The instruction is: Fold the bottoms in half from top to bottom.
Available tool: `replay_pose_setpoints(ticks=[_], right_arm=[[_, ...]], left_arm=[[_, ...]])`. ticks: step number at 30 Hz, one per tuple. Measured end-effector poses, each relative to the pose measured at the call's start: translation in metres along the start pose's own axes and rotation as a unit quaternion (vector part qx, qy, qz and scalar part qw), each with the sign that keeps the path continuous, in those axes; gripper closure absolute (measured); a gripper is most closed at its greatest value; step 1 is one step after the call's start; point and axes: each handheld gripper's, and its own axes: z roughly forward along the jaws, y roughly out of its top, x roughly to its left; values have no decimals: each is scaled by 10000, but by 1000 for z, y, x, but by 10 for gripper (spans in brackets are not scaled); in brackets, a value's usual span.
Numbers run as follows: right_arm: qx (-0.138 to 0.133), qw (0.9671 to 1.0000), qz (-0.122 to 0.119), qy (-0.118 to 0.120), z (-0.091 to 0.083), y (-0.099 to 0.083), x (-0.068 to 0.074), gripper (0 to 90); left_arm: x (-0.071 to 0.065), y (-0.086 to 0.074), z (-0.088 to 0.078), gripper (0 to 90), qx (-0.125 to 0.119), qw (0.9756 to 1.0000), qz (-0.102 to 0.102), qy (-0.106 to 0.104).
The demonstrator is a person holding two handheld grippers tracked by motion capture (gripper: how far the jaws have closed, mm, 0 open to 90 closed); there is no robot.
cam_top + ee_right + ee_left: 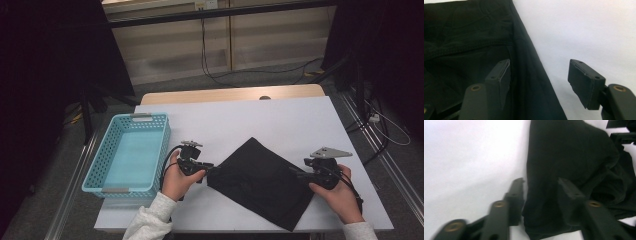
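A black cloth (260,182) lies folded flat on the white table (280,120), near its front edge. My left gripper (210,167) is at the cloth's left corner. In the left gripper view its jaws (541,187) stand apart astride the cloth's (569,152) edge, one over the fabric and one over bare table, without pinching it. My right gripper (297,172) is at the cloth's right edge. In the right gripper view it (540,75) is open, its left jaw over the cloth (461,37) and its right jaw over the white surface.
A light blue plastic basket (95,172) stands at the table's left side, with nothing in it. The table's wooden far edge (230,94) runs behind the white sheet. Cables lie on the floor beyond the table.
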Motion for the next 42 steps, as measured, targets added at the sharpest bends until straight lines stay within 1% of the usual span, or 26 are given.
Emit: replay_pose_setpoints(ticks=[3, 6, 7, 8, 10, 12, 13, 16, 17, 18, 19, 20, 21, 22, 23, 24, 26, 27, 28, 31, 32, 33, 37, 38, 40, 42], right_arm=[[56, 10000, 28, -30, 1, -1, -2, 338], [12, 10000, 5, -5, 2, 1, -1, 337], [3, 10000, -21, 5, 2, 3, 0, 334], [-14, 10000, -34, 10, 2, 4, 1, 332], [-64, 10000, -67, 5, 3, 7, 2, 322], [-110, 9999, -71, 7, 3, 10, 3, 318], [-124, 9999, -75, 1, 3, 11, 3, 315], [-95, 9999, -95, 15, 6, 11, 4, 314], [-95, 9999, -109, 22, 7, 11, 4, 315], [-75, 9999, -112, 50, 7, 11, 4, 315], [-81, 9999, -134, 50, 8, 12, 5, 316], [-87, 9998, -147, 56, 8, 12, 6, 318], [-80, 9998, -139, 66, 9, 12, 6, 319], [-81, 9998, -141, 66, 9, 13, 6, 319], [-85, 9998, -150, 77, 9, 13, 6, 320], [-85, 9998, -150, 80, 9, 13, 6, 321], [-91, 9999, -127, 64, 10, 13, 6, 319], [-98, 9999, -124, 64, 10, 13, 5, 319], [-91, 9999, -125, 58, 10, 13, 5, 319], [-96, 9998, -119, 92, 13, 16, 7, 320], [-108, 9998, -129, 98, 14, 18, 9, 318], [-120, 9998, -129, 123, 15, 21, 10, 311], [-170, 9994, -72, 282, 25, 32, 17, 309], [-156, 9993, -54, 339, 31, 37, 18, 316], [-16, 9991, -38, 427, 42, 45, 19, 319], [174, 9988, -98, 447, 55, 52, 21, 330]], left_arm=[[0, -2, -2, 508, 30, 10000, -49, 17], [3, -6, -3, 492, 67, 9999, -95, 93], [4, -8, -3, 488, 101, 9998, -93, 117], [4, -10, -2, 488, 155, 9997, -146, 117], [5, -14, -2, 491, 241, 9995, -125, 165], [2, -19, 2, 528, 341, 9992, -147, 130], [0, -21, 3, 530, 315, 9994, -65, 100], [-4, -22, 3, 612, 492, 9987, -109, 66], [-5, -24, 3, 669, 527, 9985, -111, 65], [-5, -24, 4, 708, 508, 9986, -152, 47], [-5, -24, 4, 745, 541, 9984, -174, 33], [-5, -24, 4, 808, 548, 9982, -227, 25], [-5, -23, 3, 846, 518, 9982, -290, -7], [-4, -22, 1, 860, 509, 9982, -300, -21], [-3, -21, -2, 867, 451, 9984, -329, -4], [-2, -19, -7, 870, 327, 9987, -393, 24], [3, -16, -17, 874, 167, 9988, -458, -28], [5, -16, -20, 873, 137, 9984, -552, -76], [7, -17, -21, 873, 180, 9983, -542, -92], [9, -19, -18, 872, 236, 9978, -611, -126], [9, -19, -16, 872, 255, 9979, -581, -111], [9, -19, -15, 872, 262, 9976, -622, -124], [10, -20, -12, 872, 269, 9977, -607, -129], [10, -20, -12, 872, 270, 9977, -607, -113], [10, -20, -12, 873, 331, 9978, -571, -114], [10, -19, -12, 873, 324, 9975, -623, -113]])
